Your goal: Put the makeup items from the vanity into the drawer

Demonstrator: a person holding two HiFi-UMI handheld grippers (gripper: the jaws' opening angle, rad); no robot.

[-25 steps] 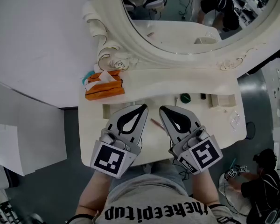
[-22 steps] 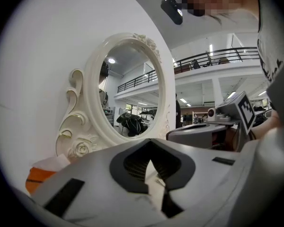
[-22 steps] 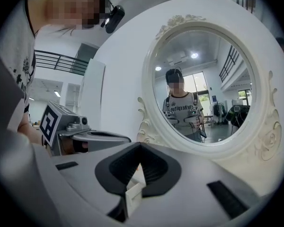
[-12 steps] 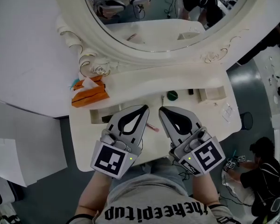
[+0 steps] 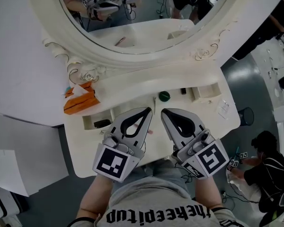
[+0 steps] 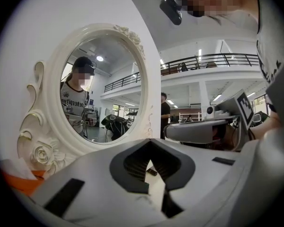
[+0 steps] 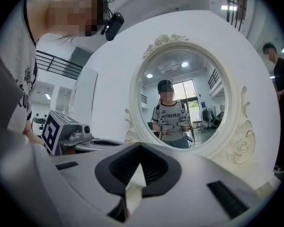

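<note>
One cream vanity [image 5: 87, 151], grey floor [image 5: 248, 77].

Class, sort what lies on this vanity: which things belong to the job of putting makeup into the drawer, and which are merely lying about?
Belongs to the job: green round pot; small dark tube; dark item in the left recess; vanity top.

Lying about: orange tissue box; mirror; clear packet near the right edge.

Left gripper [image 5: 146, 111] and right gripper [image 5: 164, 112] point forward side by side, jaws together, empty.
</note>
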